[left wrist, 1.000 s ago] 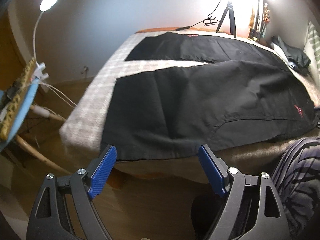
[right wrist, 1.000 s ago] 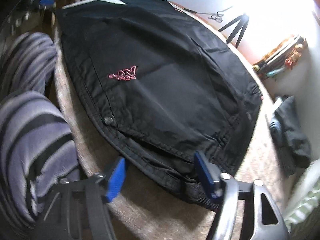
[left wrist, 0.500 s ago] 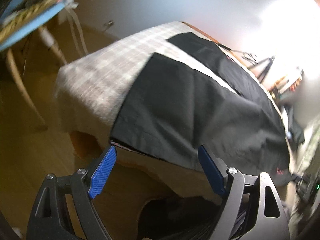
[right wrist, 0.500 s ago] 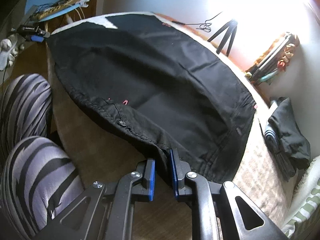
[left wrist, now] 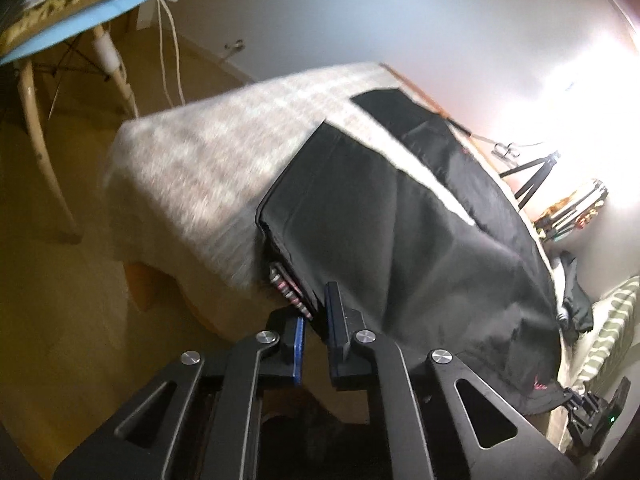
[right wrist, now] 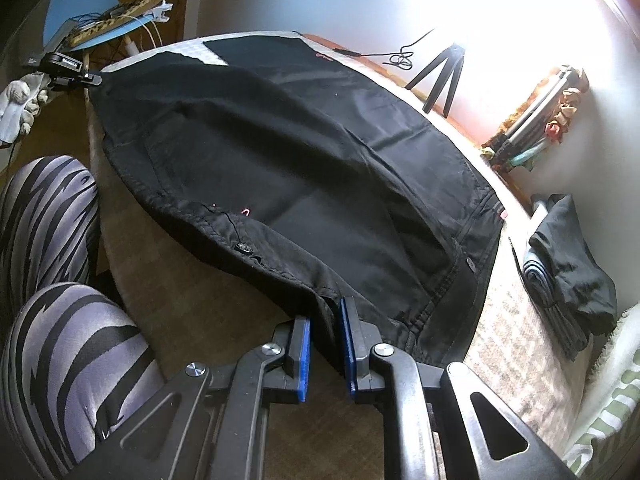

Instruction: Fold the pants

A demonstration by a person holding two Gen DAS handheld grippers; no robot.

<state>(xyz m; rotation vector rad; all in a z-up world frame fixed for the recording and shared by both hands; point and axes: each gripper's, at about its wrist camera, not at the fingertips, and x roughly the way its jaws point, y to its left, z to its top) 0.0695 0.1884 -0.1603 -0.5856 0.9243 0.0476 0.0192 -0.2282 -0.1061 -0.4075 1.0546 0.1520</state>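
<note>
Checked cloth covered the counter (left wrist: 192,160), and black pants (right wrist: 320,168) lay spread across it, one edge hanging over the near side. Left gripper (left wrist: 314,320) had its jaws closed narrowly on the near leg's hem corner. Right gripper (right wrist: 324,336) pinched the waistband at the near edge.
</note>
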